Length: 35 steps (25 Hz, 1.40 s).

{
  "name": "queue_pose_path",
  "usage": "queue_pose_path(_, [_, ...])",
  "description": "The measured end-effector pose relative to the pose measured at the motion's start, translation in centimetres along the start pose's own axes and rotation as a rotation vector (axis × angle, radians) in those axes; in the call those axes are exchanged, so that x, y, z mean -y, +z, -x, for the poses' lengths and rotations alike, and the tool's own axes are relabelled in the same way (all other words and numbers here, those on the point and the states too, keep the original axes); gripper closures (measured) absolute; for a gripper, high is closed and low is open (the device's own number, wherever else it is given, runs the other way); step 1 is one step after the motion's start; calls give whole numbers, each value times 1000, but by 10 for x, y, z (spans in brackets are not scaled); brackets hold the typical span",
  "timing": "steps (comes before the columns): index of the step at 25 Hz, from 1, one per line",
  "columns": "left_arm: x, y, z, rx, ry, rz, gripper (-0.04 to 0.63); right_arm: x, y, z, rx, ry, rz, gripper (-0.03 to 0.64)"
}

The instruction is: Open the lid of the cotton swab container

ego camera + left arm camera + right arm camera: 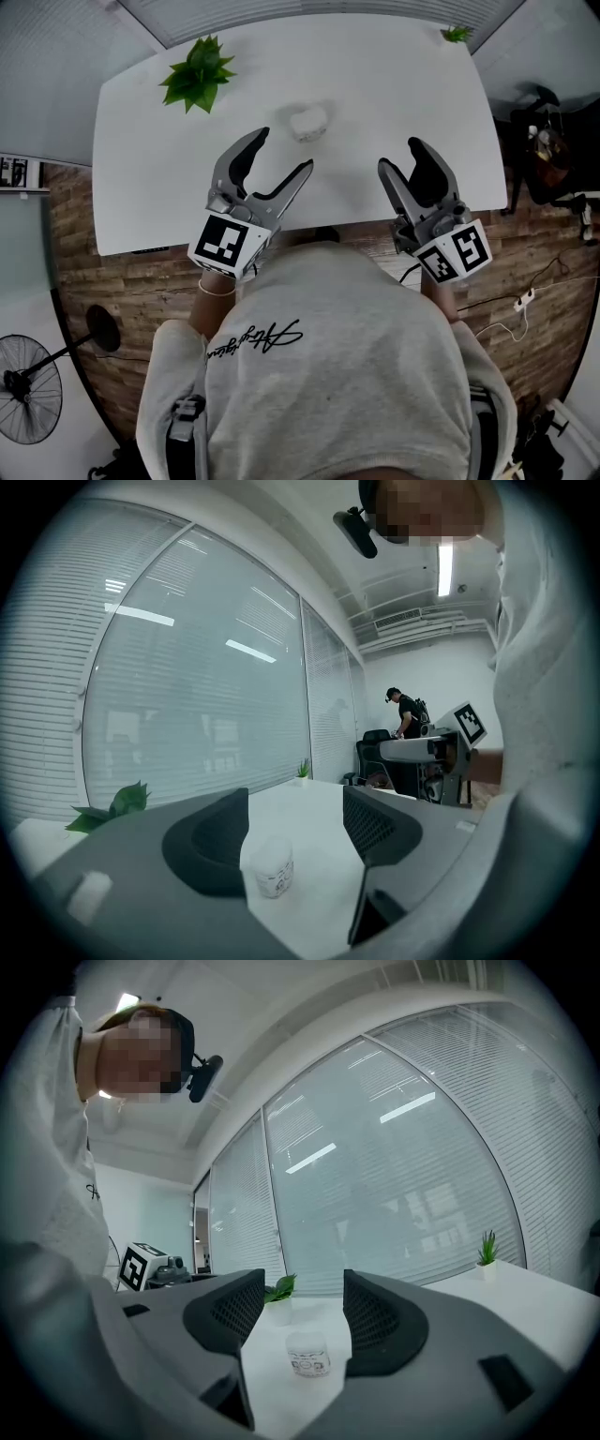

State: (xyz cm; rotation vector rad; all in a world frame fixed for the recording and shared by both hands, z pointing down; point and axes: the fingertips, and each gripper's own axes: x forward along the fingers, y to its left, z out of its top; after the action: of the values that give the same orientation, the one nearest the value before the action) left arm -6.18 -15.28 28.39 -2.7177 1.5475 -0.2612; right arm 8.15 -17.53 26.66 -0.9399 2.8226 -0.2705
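Note:
The cotton swab container [307, 122] is a small clear tub with a white lid on it, standing on the white table [169, 206] near the middle. It also shows in the left gripper view [270, 866] and the right gripper view [308, 1354], ahead of the jaws and apart from them. My left gripper [279, 157] hovers over the table's near edge, below and left of the tub, jaws wide with nothing between them [292, 841]. My right gripper [401, 161] stands to the tub's right, also open and empty [300, 1321].
A leafy green plant [197, 73] sits at the table's far left, a small potted plant [457, 35] at the far right corner. A floor fan [28, 389] stands at the left and a dark chair [544, 141] at the right. A person [405, 714] stands far off.

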Motion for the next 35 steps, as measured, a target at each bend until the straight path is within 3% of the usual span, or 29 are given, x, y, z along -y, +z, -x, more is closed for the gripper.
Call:
queue_pose_path(4, [-3,1,-7,5,20,-4,291,9,-2,-5,-10,24,-10,372])
queue_pose_path(11, [-10,-15,-1,-70,30,19,291,9,-9,-20,-23,47,-30,373])
queue_pose_path(14, [-17,-14,-2,-25,29,45,291,8,-13,-27,-33,44,-29,373])
queue_pose_path(17, [-19,-27,-3,-73,-15,38,291,3,-12,-31,-35,29,-25,373])
queue_pose_path(22, [-31,-22,-19,-55,-55,25,291,0,-2,-33,-27,2,-14,374])
queue_pose_path(35, [-31,-67,-51,-168,-158,44,291,2,-9,-29,-51,-94,-27,377])
